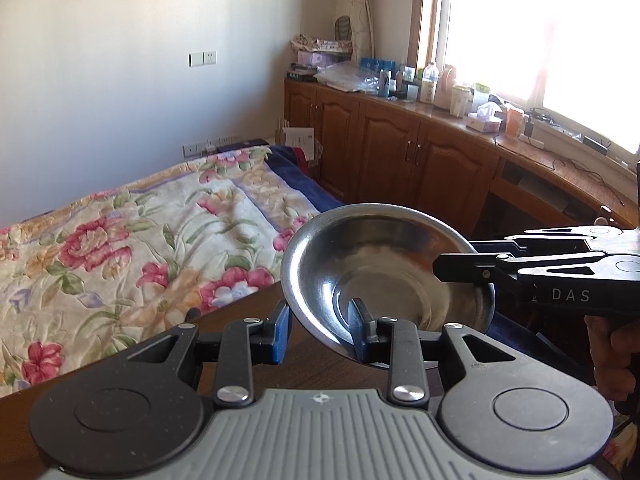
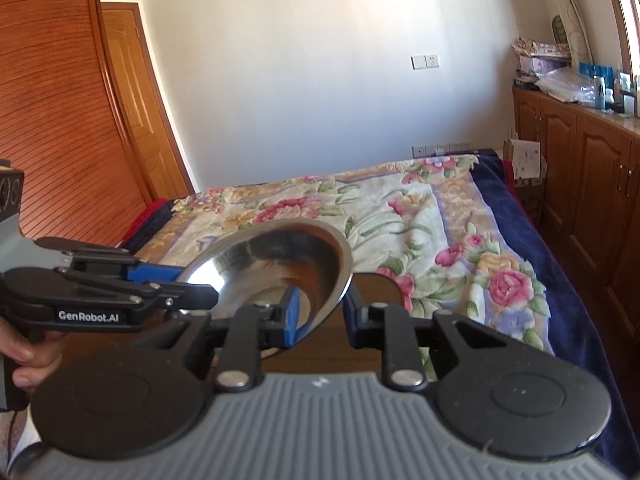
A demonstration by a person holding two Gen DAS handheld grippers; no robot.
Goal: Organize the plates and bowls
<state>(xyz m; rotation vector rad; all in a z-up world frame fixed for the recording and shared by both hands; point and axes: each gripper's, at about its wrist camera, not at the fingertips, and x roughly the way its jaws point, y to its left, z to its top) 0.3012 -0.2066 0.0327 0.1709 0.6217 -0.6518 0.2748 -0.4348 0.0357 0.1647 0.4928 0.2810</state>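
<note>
A shiny steel bowl [image 1: 384, 268] hangs tilted in the air over a dark wooden table [image 1: 320, 364], held between both grippers. My left gripper [image 1: 320, 330] has its jaws apart around the bowl's near rim, the right finger inside the bowl. My right gripper [image 1: 456, 260] comes in from the right with its jaws around the opposite rim. In the right wrist view the bowl [image 2: 280, 272] sits in my right gripper [image 2: 322, 316], the left finger inside it, and the left gripper [image 2: 184, 284] straddles its left rim. I cannot tell how firmly either gripper grips.
A bed with a floral quilt [image 1: 120, 248] lies just beyond the table [image 2: 372, 292]. Wooden cabinets [image 1: 400, 148] under a bright window carry bottles and boxes. A wooden wardrobe [image 2: 60, 120] stands at the left in the right wrist view.
</note>
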